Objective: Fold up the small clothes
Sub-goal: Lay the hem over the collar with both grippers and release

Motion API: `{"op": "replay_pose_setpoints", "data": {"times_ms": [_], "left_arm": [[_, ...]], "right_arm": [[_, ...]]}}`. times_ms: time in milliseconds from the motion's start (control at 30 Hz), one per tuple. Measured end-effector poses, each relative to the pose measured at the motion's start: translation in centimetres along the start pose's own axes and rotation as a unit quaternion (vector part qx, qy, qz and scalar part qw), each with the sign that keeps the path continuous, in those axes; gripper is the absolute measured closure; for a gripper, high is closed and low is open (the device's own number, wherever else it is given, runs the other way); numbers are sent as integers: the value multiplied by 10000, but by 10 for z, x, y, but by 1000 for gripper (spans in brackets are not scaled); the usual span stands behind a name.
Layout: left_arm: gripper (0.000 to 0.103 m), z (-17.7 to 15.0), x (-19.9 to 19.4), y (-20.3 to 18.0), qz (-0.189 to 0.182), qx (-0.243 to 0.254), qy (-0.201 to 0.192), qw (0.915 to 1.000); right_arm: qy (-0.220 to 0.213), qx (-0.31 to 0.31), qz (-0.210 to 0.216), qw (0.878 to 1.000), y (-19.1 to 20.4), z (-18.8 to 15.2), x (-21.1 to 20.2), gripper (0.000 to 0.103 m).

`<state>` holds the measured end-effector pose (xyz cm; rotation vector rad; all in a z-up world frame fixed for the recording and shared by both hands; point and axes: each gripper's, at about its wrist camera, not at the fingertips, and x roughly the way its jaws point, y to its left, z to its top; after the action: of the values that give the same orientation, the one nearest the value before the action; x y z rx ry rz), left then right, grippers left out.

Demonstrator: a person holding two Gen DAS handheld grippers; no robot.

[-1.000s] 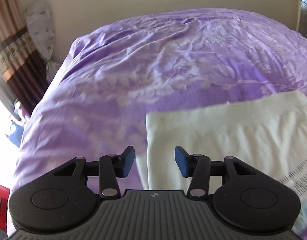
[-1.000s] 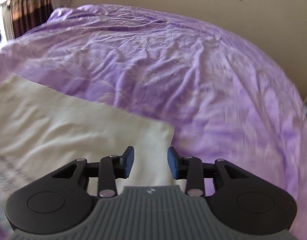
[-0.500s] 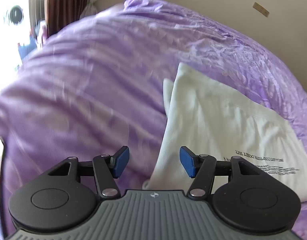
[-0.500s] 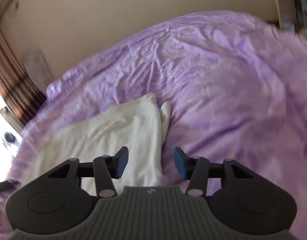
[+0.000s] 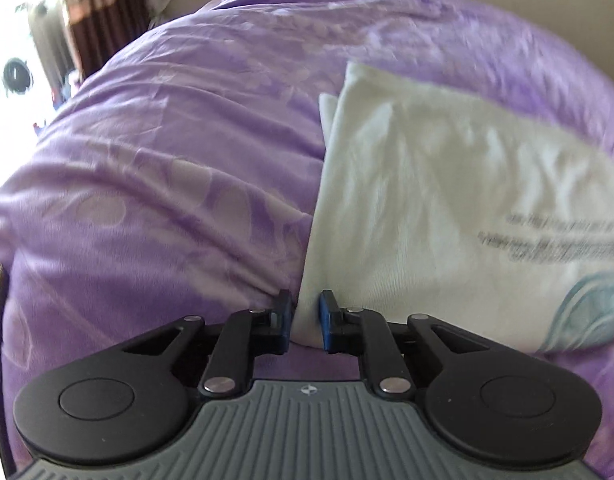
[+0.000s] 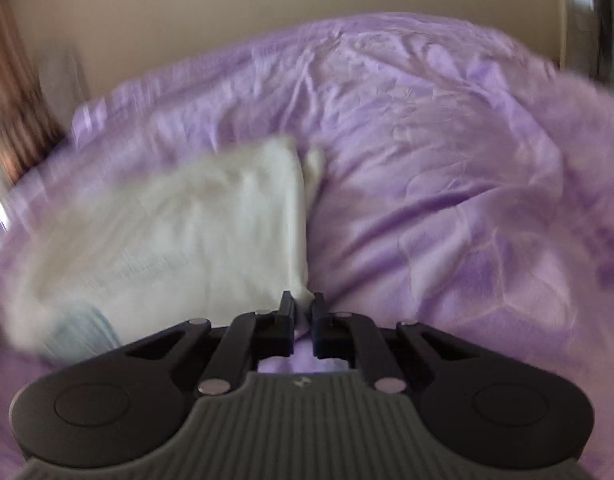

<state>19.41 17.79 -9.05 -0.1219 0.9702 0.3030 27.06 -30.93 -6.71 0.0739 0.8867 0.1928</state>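
Observation:
A folded white garment [image 5: 427,184] with dark printed lettering and a pale blue print lies flat on the purple bed cover [image 5: 167,160]. My left gripper [image 5: 305,304] has its jaws closing, and the blue pads pinch the garment's near left corner between them. In the right wrist view the same garment [image 6: 179,232] lies to the left, blurred. Over there my right gripper [image 6: 303,304] is shut on the near right corner of the cloth. A small flap of the cloth sticks out past each far corner.
The purple cover [image 6: 427,160] is wrinkled and spreads wide around the garment. A beige wall [image 6: 187,8] stands behind the bed. A brown curtain [image 5: 95,12] and a bright window area with a white object [image 5: 15,74] lie past the bed's left edge.
Both grippers swung round to the garment's short edge and came down. Each stood open half a second ago and now pinches a near corner of the cloth.

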Motion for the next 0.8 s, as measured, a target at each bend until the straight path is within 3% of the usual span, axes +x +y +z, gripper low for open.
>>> {"op": "replay_pose_setpoints", "data": {"times_ms": [100,233,333,500,667,767,800], "left_arm": [[84,-12,7,-9,320,444,-10,9985],[81,-24,12,-18,547,824,-128,9950],[79,-25,11,-13,464,759,-135,9959],[66,-26,-6,-8,433,704,-232,9963],[64,-23,-25,-10,541,687,-376,9955],[64,-16,-38,-9,514,610,-640,9948],[64,-12,-43,-9,481,575,-722,9946]], "right_arm": [[334,-460,-403,9976,10,-10,18,103],[428,-849,-600,9937,12,-20,26,103],[447,-840,-588,9937,8,-25,25,103],[336,-896,-689,9930,14,-24,17,103],[175,-780,-766,9938,18,-23,4,102],[39,-561,-731,9957,15,-20,-10,95],[-21,-481,-721,9962,14,-19,-14,89]]}}
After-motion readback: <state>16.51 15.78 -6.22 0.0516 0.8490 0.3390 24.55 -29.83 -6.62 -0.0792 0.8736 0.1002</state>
